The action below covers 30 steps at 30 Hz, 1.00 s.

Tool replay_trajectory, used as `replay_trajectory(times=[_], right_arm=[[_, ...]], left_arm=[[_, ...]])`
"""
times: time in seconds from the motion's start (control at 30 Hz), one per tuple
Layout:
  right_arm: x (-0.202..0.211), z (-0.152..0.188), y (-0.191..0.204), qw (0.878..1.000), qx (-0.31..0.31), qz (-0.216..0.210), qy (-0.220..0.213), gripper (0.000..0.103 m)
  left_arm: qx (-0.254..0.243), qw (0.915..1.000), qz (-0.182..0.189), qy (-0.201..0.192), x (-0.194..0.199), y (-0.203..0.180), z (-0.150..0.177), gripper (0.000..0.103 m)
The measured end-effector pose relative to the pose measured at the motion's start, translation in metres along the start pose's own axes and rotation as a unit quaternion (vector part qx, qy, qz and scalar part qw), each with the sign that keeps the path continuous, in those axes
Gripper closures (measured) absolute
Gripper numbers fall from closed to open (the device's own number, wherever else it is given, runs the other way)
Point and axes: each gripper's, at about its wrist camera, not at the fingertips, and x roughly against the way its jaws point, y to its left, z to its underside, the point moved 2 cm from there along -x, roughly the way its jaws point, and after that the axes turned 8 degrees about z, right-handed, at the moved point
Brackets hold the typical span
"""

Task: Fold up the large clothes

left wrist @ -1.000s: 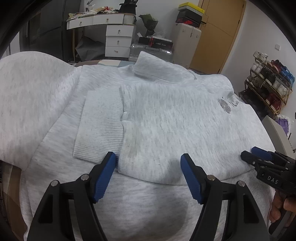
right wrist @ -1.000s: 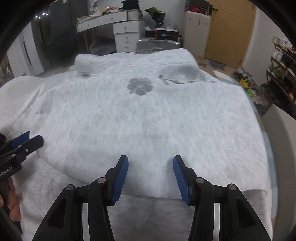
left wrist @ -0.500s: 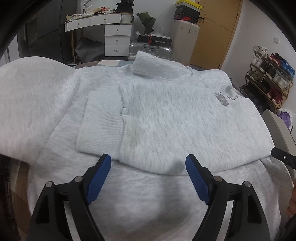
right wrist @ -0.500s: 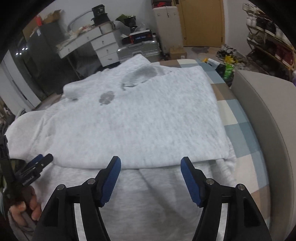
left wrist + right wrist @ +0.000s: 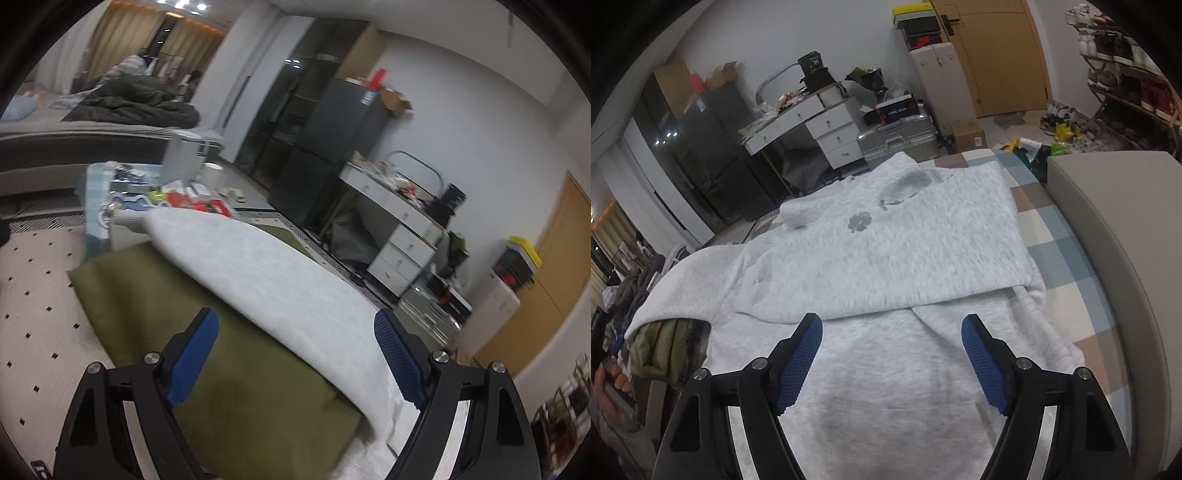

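Opening with nothing between their jaws, both tools (image 5: 295, 350) (image 5: 892, 354) hover over the grey sweatshirt (image 5: 886, 258).

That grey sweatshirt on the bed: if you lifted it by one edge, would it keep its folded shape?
Probably not. The sweatshirt looks soft and floppy: its left side already droops over the green pile. The knit looks thick and fleecy, so it is likely fairly heavy and would sag. It seems unlikely to slip; the fuzzy cloth should grip.
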Motion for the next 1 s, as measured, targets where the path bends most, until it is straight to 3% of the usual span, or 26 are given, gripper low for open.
replay_trajectory(times=[0.13, 0.2, 0.3, 0.33, 0.37, 0.4, 0.47, 0.57, 0.67, 0.83, 0.93, 1.0], right_arm=[[0.007, 0.007, -0.007, 1.0, -0.01, 0.003, -0.001, 0.025], [0.008, 0.01, -0.013, 1.0, -0.022, 0.006, 0.0, 0.025], [0.008, 0.014, -0.02, 0.999, -0.037, 0.015, 0.005, 0.025], [0.008, 0.015, -0.021, 0.999, -0.04, 0.017, 0.005, 0.025], [0.009, 0.015, -0.022, 0.999, -0.042, 0.018, 0.005, 0.025], [0.01, 0.016, -0.023, 0.999, -0.043, 0.02, 0.004, 0.025], [0.01, 0.017, -0.024, 0.999, -0.046, 0.021, 0.005, 0.025], [0.011, 0.018, -0.025, 0.999, -0.047, 0.023, 0.004, 0.025], [0.015, 0.019, -0.028, 0.999, -0.047, 0.026, 0.0, 0.025], [0.018, 0.022, -0.043, 0.998, -0.059, 0.029, -0.003, 0.025], [0.021, 0.024, -0.054, 0.997, -0.07, 0.033, -0.004, 0.025], [0.025, 0.026, -0.062, 0.996, -0.076, 0.038, -0.004, 0.025]], left_arm=[[0.056, 0.9982, -0.02, 0.011, -0.031, 0.047, -0.025, 0.02], [0.081, 0.9964, -0.009, 0.026, -0.048, 0.062, -0.03, 0.02], [0.072, 0.997, -0.02, 0.021, -0.061, 0.067, -0.039, 0.028], [0.063, 0.9975, -0.025, 0.02, -0.064, 0.063, -0.041, 0.033], [0.057, 0.9977, -0.033, 0.018, -0.064, 0.058, -0.038, 0.049], [0.049, 0.9978, -0.041, 0.015, -0.063, 0.054, -0.037, 0.075], [0.032, 0.9982, -0.047, 0.019, -0.061, 0.046, -0.034, 0.1], [0.008, 0.9994, -0.031, -0.01, -0.047, 0.033, -0.035, 0.102], [-0.066, 0.9972, -0.005, -0.035, -0.031, -0.005, -0.026, 0.103], [-0.181, 0.9788, 0.085, -0.045, -0.007, -0.1, 0.007, 0.103], [-0.22, 0.9587, 0.179, -0.013, 0.0, -0.169, 0.045, 0.103], [-0.245, 0.9378, 0.245, 0.021, -0.001, -0.216, 0.079, 0.103]])
